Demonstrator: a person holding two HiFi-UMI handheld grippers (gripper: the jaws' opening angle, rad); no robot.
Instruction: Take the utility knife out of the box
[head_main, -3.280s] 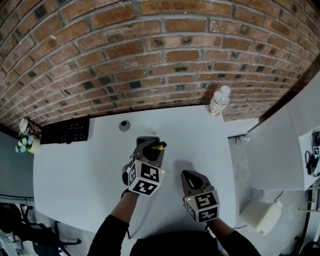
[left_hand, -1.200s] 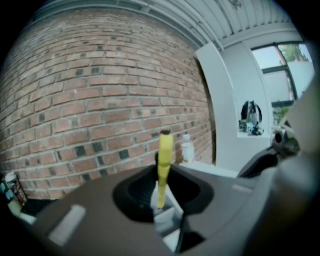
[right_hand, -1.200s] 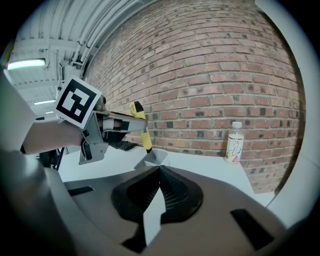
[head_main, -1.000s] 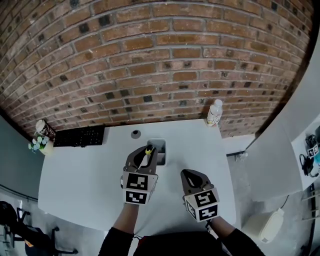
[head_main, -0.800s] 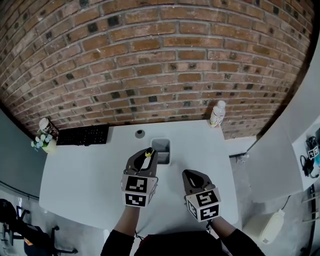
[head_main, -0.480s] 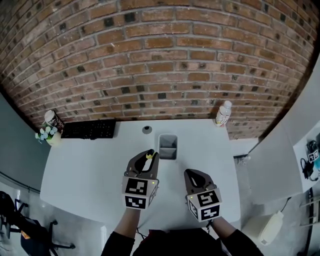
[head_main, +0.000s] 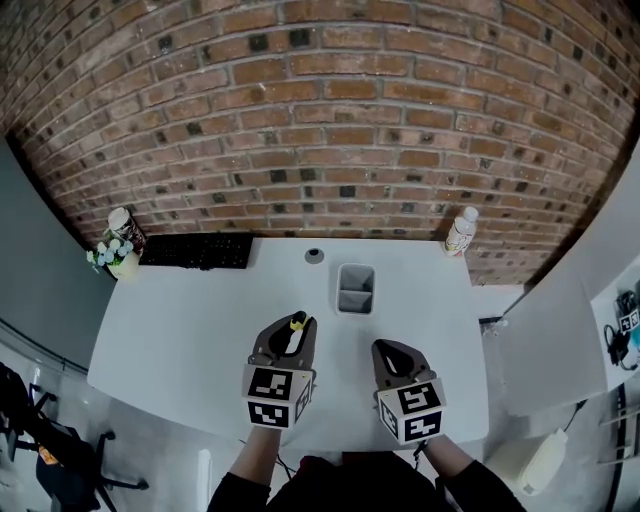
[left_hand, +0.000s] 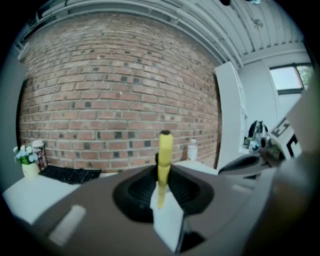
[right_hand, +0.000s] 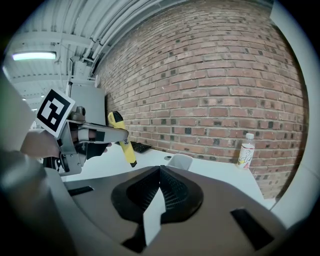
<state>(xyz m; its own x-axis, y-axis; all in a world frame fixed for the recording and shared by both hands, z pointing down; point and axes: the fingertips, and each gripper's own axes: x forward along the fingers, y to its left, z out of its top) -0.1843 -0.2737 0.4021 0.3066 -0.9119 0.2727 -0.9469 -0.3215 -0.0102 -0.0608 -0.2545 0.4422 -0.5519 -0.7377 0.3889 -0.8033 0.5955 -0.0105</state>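
In the head view, the left gripper (head_main: 296, 326) is now holding clear of the grey box (head_main: 356, 290) it was reaching into earlier; in the left gripper view, its jaws are clamping the slim yellow, black-tipped utility knife (left_hand: 164, 155) upright; in the right gripper view, the right gripper (right_hand: 160, 169) is sitting closed and empty, with the bottle (right_hand: 244, 150) label unreadable.

One box (head_main: 355, 308), one knife (left_hand: 164, 150), one bottle (head_main: 460, 232), one keyboard (head_main: 197, 251).
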